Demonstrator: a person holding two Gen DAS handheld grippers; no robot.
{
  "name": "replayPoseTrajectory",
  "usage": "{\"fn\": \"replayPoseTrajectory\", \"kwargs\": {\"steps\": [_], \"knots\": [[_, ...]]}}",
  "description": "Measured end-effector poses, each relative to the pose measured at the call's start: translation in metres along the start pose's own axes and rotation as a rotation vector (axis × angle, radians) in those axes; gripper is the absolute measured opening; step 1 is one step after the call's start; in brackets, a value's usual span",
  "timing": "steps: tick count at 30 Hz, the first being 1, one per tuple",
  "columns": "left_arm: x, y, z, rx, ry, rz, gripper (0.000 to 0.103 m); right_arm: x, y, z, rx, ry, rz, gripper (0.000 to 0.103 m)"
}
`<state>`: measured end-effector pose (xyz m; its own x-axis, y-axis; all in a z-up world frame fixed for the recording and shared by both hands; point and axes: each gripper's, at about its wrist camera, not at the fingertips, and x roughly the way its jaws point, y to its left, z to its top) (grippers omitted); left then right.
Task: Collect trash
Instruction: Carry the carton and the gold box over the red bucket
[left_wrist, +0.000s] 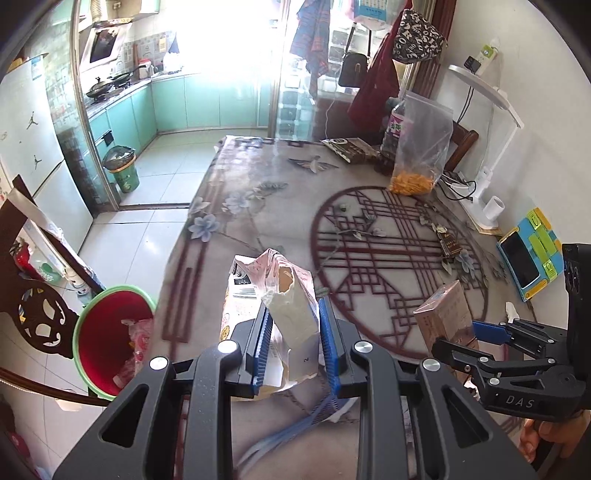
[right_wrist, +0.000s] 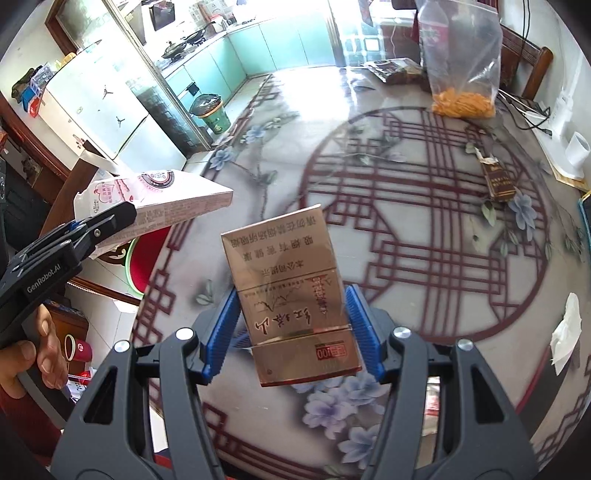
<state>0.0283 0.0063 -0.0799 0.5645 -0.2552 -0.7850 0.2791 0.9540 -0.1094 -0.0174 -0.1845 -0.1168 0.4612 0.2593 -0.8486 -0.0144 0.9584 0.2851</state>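
The patterned glass-topped counter (left_wrist: 258, 177) lies below both grippers, with a red green-rimmed plastic bin (left_wrist: 110, 325) beside its edge. The left gripper (left_wrist: 295, 339) is clamped on a crumpled pink-and-white paper carton (left_wrist: 280, 295); the right gripper (right_wrist: 295, 332) is clamped on a gold cardboard cigarette pack (right_wrist: 291, 295).

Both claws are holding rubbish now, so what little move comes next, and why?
Probably carry the left gripper leftward over the red bin: its jaws grip a torn pink carton, and the bin stands open beside the table.
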Motion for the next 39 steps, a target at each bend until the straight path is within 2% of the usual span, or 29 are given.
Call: {"fn": "replayPoseTrajectory", "kwargs": {"steps": [21,39], "knots": [[-0.027,0.153,-0.009,-0.085,-0.026,0.072,0.023,0.05,0.139,0.019,-0.078,0.023,0.013,0.057],[-0.021,0.252,-0.013,-0.182,-0.003,0.144,0.023,0.092,0.219,0.047,-0.163,0.057,0.045,0.057]]}}
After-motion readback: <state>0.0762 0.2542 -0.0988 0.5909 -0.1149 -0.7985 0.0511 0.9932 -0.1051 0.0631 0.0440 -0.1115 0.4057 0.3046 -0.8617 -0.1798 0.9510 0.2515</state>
